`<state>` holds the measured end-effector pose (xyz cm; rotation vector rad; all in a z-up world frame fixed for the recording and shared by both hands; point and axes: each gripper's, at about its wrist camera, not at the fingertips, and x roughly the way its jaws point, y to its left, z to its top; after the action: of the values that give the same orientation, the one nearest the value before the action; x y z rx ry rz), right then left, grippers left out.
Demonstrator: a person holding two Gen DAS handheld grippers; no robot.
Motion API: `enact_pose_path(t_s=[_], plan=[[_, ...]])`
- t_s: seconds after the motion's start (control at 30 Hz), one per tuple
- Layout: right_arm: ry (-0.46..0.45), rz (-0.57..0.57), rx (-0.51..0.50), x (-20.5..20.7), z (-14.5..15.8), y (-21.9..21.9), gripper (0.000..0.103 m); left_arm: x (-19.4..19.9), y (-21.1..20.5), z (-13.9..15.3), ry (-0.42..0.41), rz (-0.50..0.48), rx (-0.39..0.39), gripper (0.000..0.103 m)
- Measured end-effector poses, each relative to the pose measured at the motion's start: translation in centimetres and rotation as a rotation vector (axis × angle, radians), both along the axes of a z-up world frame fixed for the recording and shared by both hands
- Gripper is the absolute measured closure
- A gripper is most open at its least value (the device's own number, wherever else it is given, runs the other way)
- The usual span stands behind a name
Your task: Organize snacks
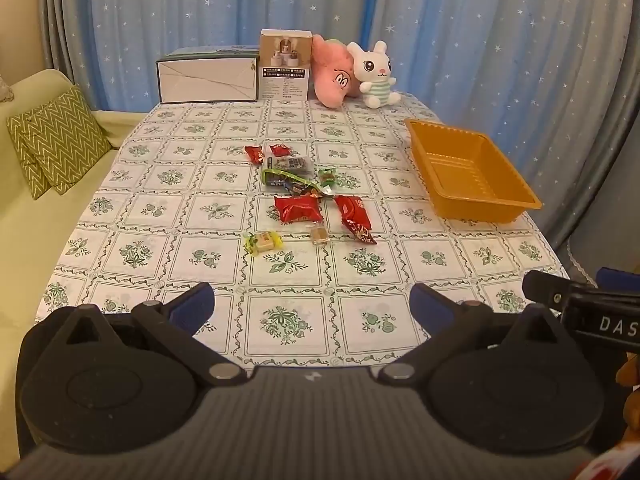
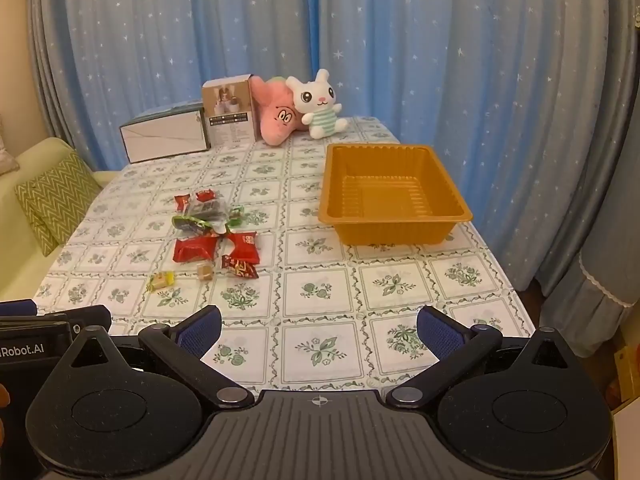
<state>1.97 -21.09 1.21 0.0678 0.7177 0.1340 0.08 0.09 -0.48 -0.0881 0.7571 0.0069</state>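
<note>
Several wrapped snacks lie scattered mid-table: a big red packet (image 1: 297, 208) (image 2: 195, 249), a second red packet (image 1: 353, 210) (image 2: 245, 245), a green-and-dark packet (image 1: 285, 179) (image 2: 192, 222), a yellow candy (image 1: 263, 242) (image 2: 161, 280) and a small brown candy (image 1: 319, 235) (image 2: 205, 271). An empty orange tray (image 1: 516, 200) (image 2: 440, 216) sits to their right. My left gripper (image 1: 312, 308) hangs open over the near table edge, well short of the snacks. My right gripper (image 2: 320, 326) is open too, nothing between its fingers, with the tray ahead of it.
At the table's far end stand a white box (image 1: 207, 80), a tall carton (image 1: 285, 65), a pink plush (image 1: 332, 76) and a white bunny plush (image 1: 376, 76). A sofa with a green cushion (image 1: 56, 140) is at left. Blue curtains hang behind.
</note>
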Motion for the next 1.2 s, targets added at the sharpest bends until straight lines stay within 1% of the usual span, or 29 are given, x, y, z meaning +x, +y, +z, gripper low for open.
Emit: enact_pose_path(t_s=[1.2], plan=[[0.004, -0.008, 0.000, 0.08, -0.42, -0.25, 0.000, -0.11, -0.35, 0.23, -0.009, -0.012, 0.002, 0.000]])
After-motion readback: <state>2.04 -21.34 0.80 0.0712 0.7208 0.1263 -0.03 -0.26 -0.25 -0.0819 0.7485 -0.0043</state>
